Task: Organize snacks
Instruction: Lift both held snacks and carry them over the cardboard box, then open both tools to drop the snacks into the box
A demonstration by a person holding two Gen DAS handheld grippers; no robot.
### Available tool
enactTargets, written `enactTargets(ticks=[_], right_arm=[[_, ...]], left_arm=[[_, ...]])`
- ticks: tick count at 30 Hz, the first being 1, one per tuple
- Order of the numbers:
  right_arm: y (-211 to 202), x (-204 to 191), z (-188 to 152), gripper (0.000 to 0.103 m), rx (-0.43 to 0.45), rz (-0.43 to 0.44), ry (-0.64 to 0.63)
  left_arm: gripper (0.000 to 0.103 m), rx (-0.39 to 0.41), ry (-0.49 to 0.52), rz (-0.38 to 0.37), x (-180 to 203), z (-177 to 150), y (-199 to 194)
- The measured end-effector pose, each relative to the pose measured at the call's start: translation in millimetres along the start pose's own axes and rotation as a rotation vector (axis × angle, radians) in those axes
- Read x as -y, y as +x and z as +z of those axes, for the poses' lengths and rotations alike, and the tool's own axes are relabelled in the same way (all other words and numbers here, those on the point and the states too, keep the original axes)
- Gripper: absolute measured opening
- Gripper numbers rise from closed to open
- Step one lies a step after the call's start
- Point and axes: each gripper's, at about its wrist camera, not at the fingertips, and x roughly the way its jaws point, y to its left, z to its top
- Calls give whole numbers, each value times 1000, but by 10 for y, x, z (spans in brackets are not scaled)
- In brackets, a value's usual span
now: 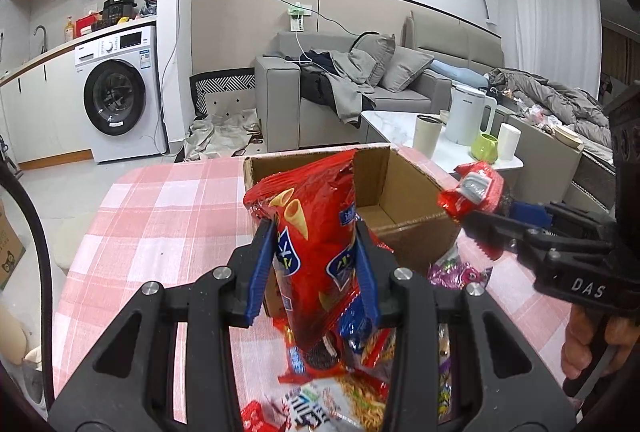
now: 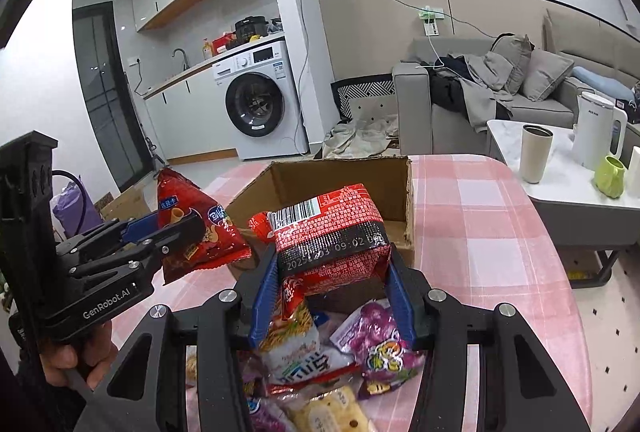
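Left wrist view: left fingers (image 1: pixel 316 264) clamp a red cone-snack bag (image 1: pixel 312 232); right fingers (image 2: pixel 334 292) pinch a red barcoded packet (image 2: pixel 332 236).

Washing machine (image 1: pixel 120 88), grey sofa (image 1: pixel 360 88), white kettle (image 1: pixel 468 116), perhaps green mug (image 1: pixel 485 152)

Left tongs (image 1: pixel 314 264) raised above the table (image 1: pixel 168 216), blue pads (image 1: pixel 262 272) pressed against both sides of a red cone-snack bag (image 1: pixel 316 252), bag held upright and clear of the pile below. Right tongs (image 2: pixel 332 292) likewise lifted, blue pads (image 2: pixel 266 296) clamped on a red barcode packet (image 2: pixel 332 240), packet tilted with its printed back upward. Both sets of tongs level with each other, pointing the same way, well apart side by side. Bare hand (image 1: pixel 588 344) wrapped around the right handle; other hand (image 2: pixel 76 356) gripping the left handle from below.
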Motion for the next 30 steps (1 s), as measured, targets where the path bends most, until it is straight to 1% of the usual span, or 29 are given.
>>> enactTargets(ticks=[8, 17, 26, 28, 29, 30], right_arm=[[252, 34, 102, 50, -6, -5, 18], [486, 24, 151, 50, -23, -22, 23], [645, 11, 139, 50, -45, -35, 45], [637, 12, 142, 54, -45, -26, 42], [611, 19, 140, 57, -43, -28, 40], [590, 14, 140, 59, -38, -29, 37]], left_arm=[[35, 20, -21, 6, -73, 142, 178], [35, 25, -19, 43, -78, 231, 523], [35, 4, 32, 83, -69, 211, 712], [36, 0, 41, 90, -48, 208, 711], [41, -5, 45, 91, -51, 210, 708], [52, -8, 46, 84, -49, 207, 689]])
